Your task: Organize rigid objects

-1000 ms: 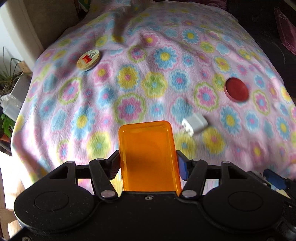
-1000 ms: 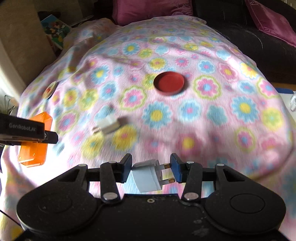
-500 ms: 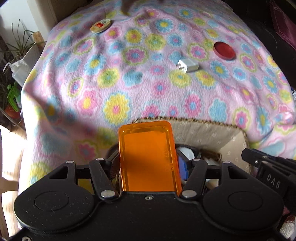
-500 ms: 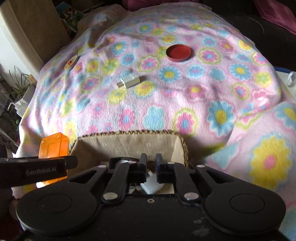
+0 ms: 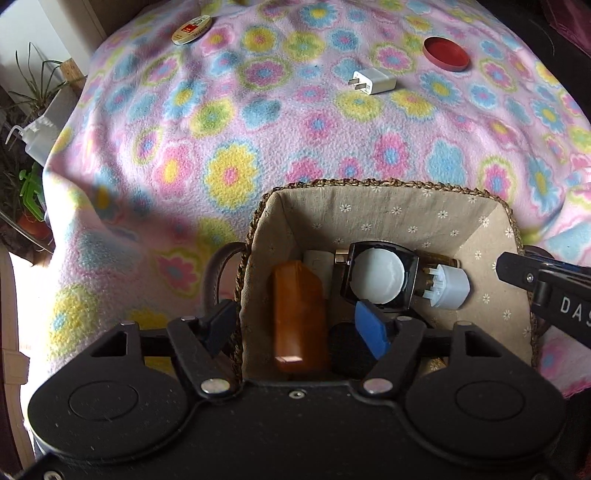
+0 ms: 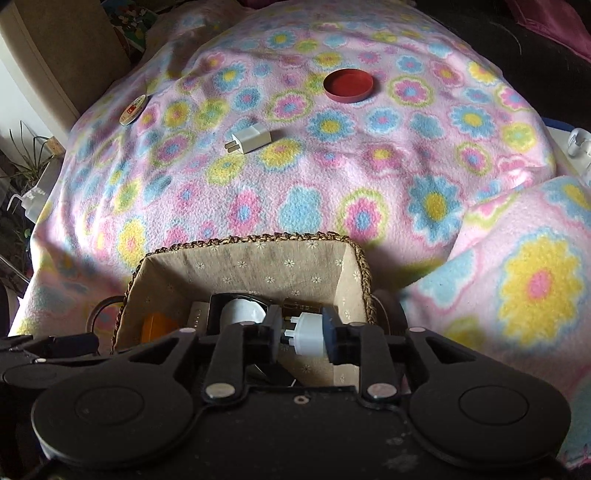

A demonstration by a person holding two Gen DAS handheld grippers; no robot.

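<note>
A woven, cloth-lined basket [image 5: 388, 182] [image 6: 258, 240] sits at the near edge of a flowered blanket. My left gripper [image 5: 295, 328] hangs over it, its jaws opening. The orange box [image 5: 299, 317] [image 6: 159, 325] lies loose on the basket floor under them. My right gripper [image 6: 303, 328] stands a narrow gap apart above the white plug adapter [image 5: 448, 286] [image 6: 308, 332]. The adapter rests in the basket beside a black-framed white disc [image 5: 378, 277], and no pad presses on it. On the blanket lie a white charger [image 5: 373, 82] [image 6: 249, 140], a red lid [image 5: 446, 54] [image 6: 349, 86] and a round badge [image 5: 191, 29] [image 6: 133, 109].
The blanket [image 5: 229, 173] drops off at the left, where potted plants [image 5: 31, 192] and a white squeeze bottle [image 5: 40, 133] stand. A dark sofa [image 6: 535, 55] with a magenta cushion runs along the back right. The right gripper's arm [image 5: 546, 291] reaches over the basket's right rim.
Both grippers came back from the blanket to over the basket. The left one let go of the orange box, the right one of the plug adapter; both things now lie in the basket.
</note>
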